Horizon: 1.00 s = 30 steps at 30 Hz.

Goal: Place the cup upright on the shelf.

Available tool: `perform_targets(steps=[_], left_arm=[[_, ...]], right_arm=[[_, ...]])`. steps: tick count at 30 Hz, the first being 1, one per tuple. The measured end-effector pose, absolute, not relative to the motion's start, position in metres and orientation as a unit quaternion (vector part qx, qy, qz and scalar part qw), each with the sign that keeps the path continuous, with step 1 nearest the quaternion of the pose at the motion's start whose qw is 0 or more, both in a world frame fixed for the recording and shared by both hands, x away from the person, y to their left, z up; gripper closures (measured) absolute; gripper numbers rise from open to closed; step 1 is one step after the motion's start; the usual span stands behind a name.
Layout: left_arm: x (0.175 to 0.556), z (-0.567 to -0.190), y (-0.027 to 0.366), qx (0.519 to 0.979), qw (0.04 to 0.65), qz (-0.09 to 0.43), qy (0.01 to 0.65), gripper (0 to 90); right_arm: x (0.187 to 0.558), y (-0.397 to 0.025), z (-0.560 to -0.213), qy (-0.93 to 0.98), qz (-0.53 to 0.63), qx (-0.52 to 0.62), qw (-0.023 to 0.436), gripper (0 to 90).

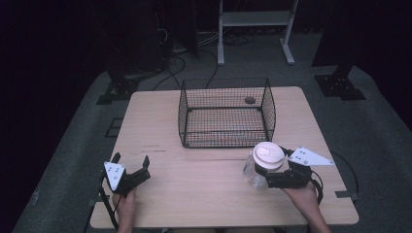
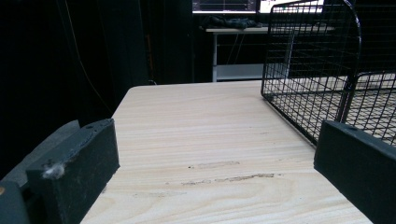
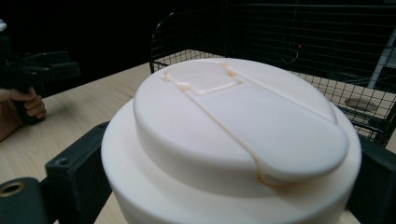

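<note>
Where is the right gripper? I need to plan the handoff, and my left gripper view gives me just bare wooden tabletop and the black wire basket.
Observer: The right gripper is at the table's near right side, shut on a clear plastic jar with a white flip-top lid.
Operator: Is the jar in the basket yet?
Observer: No, it is just in front of the black wire basket, by its near right corner.
Operator: Anything inside the basket?
Observer: One small dark round thing near its far right corner; I cannot tell what it is.
</note>
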<state>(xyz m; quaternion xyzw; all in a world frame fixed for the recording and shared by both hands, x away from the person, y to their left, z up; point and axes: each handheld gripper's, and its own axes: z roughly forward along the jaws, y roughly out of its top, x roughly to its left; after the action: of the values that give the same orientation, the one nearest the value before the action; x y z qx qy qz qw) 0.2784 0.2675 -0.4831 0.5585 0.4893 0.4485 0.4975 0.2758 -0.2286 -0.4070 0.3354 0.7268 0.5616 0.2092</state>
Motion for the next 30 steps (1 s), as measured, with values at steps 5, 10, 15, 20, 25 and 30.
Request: perform_targets(steps=[5, 10, 15, 20, 25, 30], left_arm=[[0.278, -0.483, 0.268, 0.558, 0.497, 0.448, 0.490, 0.0], [0.278, -0.483, 0.268, 0.558, 0.498, 0.447, 0.490, 0.0], [0.278, -0.483, 0.268, 0.558, 0.498, 0.447, 0.490, 0.0], [0.278, -0.483, 0.268, 0.558, 0.498, 0.447, 0.490, 0.0], [0.278, -0.483, 0.268, 0.558, 0.499, 0.447, 0.490, 0.0], [0.278, -0.483, 0.268, 0.558, 0.499, 0.446, 0.490, 0.0]], right_arm=[[0.276, -0.225, -0.400, 0.725, 0.564, 0.329, 0.218, 4.2], [0.278, -0.222, -0.391, 0.724, 0.569, 0.323, 0.220, 4.2], [0.281, -0.219, -0.381, 0.723, 0.573, 0.319, 0.219, 4.2], [0.283, -0.216, -0.370, 0.722, 0.577, 0.313, 0.219, 4.3], [0.286, -0.213, -0.359, 0.723, 0.578, 0.307, 0.222, 4.3], [0.289, -0.209, -0.349, 0.724, 0.579, 0.301, 0.224, 4.3]])
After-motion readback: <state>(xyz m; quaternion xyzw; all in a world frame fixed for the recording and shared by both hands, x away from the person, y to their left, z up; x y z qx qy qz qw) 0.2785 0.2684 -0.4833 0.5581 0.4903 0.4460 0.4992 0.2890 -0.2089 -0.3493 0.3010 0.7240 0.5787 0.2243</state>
